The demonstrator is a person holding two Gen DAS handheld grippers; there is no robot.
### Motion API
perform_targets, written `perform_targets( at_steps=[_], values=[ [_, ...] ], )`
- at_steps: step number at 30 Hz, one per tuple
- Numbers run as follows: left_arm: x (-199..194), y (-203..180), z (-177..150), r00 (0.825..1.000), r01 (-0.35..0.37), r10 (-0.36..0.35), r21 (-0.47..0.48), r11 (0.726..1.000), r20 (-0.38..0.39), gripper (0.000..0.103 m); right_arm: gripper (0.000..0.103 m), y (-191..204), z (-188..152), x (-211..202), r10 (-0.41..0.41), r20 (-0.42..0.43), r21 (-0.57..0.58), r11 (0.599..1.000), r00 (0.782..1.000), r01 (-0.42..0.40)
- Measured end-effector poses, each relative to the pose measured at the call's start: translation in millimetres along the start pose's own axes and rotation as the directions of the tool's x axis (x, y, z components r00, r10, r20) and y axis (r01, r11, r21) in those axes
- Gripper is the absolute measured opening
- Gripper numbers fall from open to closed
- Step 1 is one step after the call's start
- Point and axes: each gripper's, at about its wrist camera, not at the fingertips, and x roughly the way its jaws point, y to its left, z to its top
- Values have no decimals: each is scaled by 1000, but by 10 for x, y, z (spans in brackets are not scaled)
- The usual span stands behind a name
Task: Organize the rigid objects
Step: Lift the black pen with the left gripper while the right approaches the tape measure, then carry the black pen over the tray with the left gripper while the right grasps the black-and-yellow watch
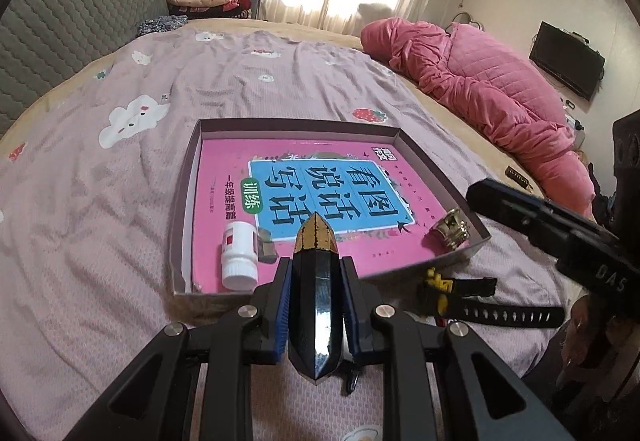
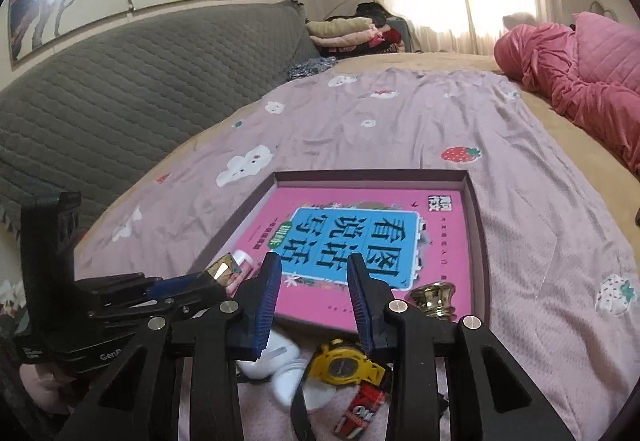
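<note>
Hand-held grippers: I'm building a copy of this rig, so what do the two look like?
Both match. The left hand-held gripper and right hand-held gripper have matte black angular linkage arms with triangular cut-outs, round silver pivot screws, and blue ribbed pads on the fingers. White lettering marks the black bodies. No cables show.

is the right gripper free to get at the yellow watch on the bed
Probably yes: the right gripper is empty with jaws apart, and the yellow watch lies uncovered just below it, outside the box.
</note>
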Motion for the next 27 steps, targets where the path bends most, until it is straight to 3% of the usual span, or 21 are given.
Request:
perform_targets(
  at_steps=[5, 16, 22, 27],
  values=[
    [94, 41, 29, 1000, -4, 4, -8, 1000, -6, 23, 35, -99, -77, 204, -12, -75, 44, 999, 997, 15],
    [160, 79, 67, 1000, 16, -16, -20, 1000, -3, 23, 35, -321, -145, 40, 18, -103, 146, 989, 994, -3],
    [171, -11, 111, 999, 37, -37, 8, 999, 12, 23, 36, -82, -383, -41, 38, -182, 171, 985, 983, -6],
    [218, -60, 159, 999, 36, -37, 28, 999, 16, 23, 37, 110, -503, -49, -12, -228, 150, 987, 974, 47]
  ],
)
